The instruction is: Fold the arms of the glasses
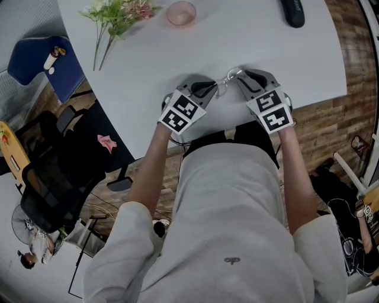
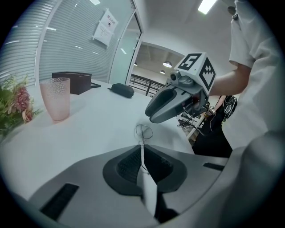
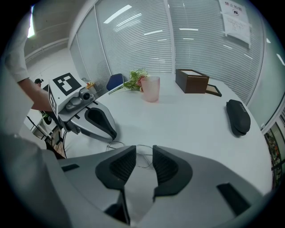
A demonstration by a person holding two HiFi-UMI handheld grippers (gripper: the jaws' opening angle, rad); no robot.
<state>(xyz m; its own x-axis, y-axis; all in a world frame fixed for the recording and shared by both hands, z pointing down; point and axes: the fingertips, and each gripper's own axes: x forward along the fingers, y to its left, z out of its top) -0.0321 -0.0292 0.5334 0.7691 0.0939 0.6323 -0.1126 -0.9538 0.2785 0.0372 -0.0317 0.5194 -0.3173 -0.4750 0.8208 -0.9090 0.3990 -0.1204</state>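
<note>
Thin wire-framed glasses (image 1: 227, 80) hang just above the white table (image 1: 177, 53), between my two grippers near its front edge. My left gripper (image 1: 214, 89) is shut on one slim arm of the glasses. In the left gripper view that arm runs up out of the closed jaws (image 2: 142, 149) to a round lens rim (image 2: 144, 132). My right gripper (image 1: 240, 76) comes in from the right. In its own view the jaws (image 3: 144, 153) stand partly apart with the front frame (image 3: 139, 156) held across them. The left gripper (image 3: 109, 132) sits close beside.
A pink cup (image 1: 180, 13) and a bunch of flowers (image 1: 115, 15) stand at the table's far side. A black case (image 1: 292, 12) lies at the far right, and a brown box (image 3: 192, 81) sits beyond it. A blue chair (image 1: 41, 62) is to the left of the table.
</note>
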